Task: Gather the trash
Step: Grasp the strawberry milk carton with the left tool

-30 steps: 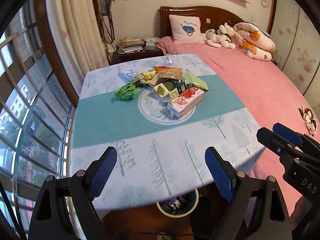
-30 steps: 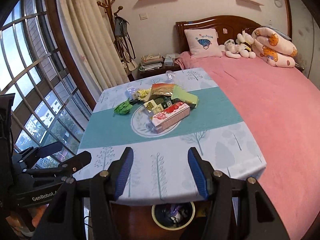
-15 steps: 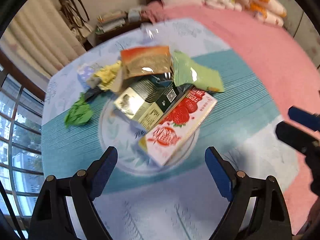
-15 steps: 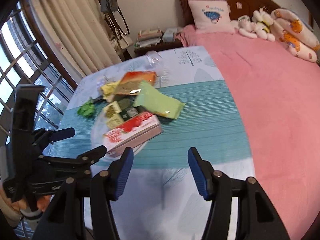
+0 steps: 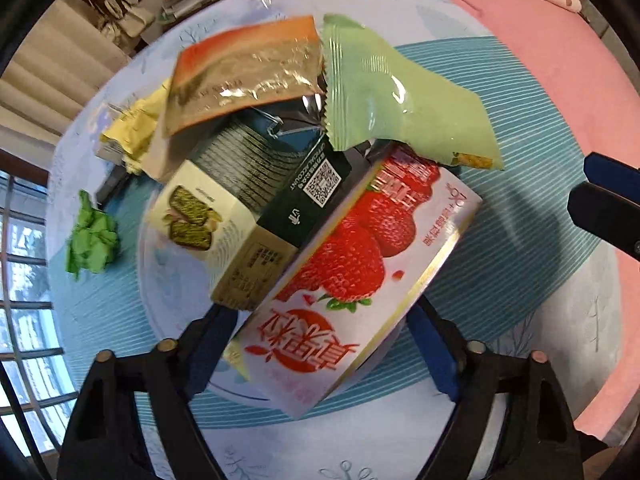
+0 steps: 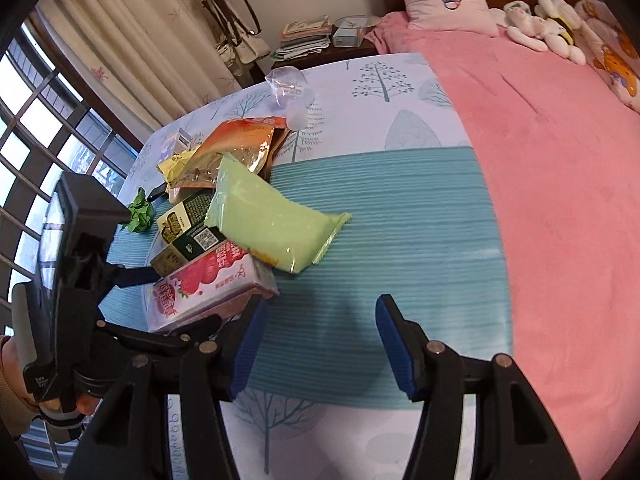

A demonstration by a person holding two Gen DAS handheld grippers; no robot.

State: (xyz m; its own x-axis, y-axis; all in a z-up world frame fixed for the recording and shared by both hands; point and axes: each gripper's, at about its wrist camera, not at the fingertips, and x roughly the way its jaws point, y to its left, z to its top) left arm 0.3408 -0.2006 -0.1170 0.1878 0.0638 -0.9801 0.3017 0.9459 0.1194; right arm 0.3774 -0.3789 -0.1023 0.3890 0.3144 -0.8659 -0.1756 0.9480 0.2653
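- The left hand-held gripper (image 5: 320, 344), at the bottom of its frame, stood wide open, its fingers on either side of the near end of the strawberry box (image 5: 356, 268); whether they touched it I cannot tell.
- The right hand-held gripper (image 6: 320, 344) hung open and empty over the desk (image 6: 400, 208).
- Farther up lay the biscuit box (image 5: 224, 220), green packet (image 5: 400, 92) and orange pouch (image 5: 244, 72).
- Crumpled green paper (image 5: 92, 240) lay at the left.

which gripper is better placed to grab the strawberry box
Left. The left gripper already straddles the strawberry box, a finger on each side. The right gripper hangs open over bare cloth beside the pile.
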